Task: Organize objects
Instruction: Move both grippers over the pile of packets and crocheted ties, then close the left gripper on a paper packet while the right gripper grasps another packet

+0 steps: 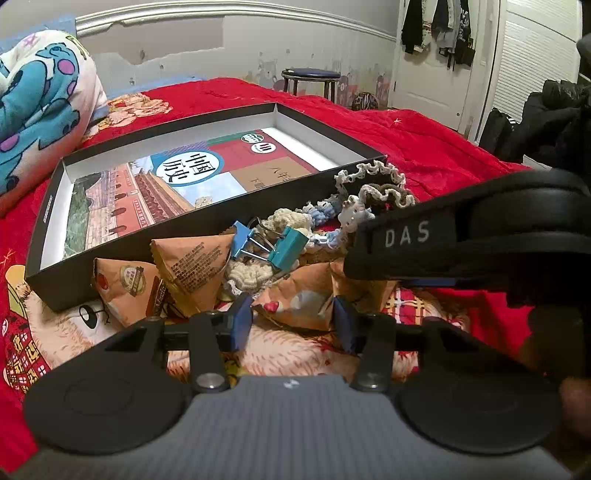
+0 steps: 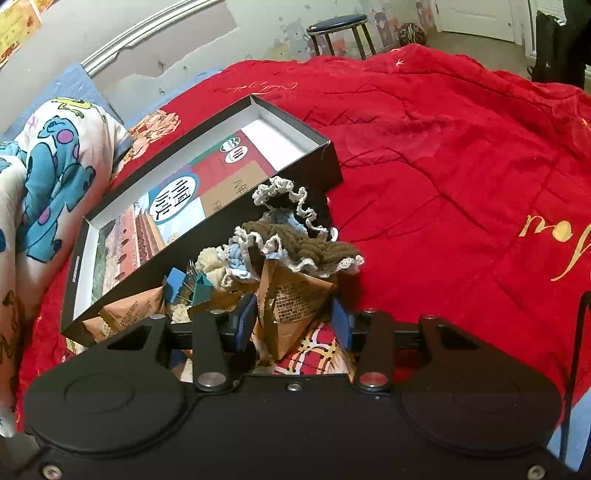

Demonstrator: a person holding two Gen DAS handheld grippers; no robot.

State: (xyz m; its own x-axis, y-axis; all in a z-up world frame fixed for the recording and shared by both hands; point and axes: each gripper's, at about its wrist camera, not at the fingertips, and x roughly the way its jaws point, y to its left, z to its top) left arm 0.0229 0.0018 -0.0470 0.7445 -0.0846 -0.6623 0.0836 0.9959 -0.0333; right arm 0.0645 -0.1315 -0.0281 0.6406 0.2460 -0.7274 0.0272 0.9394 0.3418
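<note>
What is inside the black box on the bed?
The black box holds one flat book with a building picture on its cover. The near wall hides the book's lower edge. What lies under the book is hidden.

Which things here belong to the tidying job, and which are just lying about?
Belong to the job:
- box with a book in it
- brown packets
- blue clips
- crocheted pieces

Just lying about:
- red bedspread
- cartoon blanket
- stool
- hanging clothes
</note>
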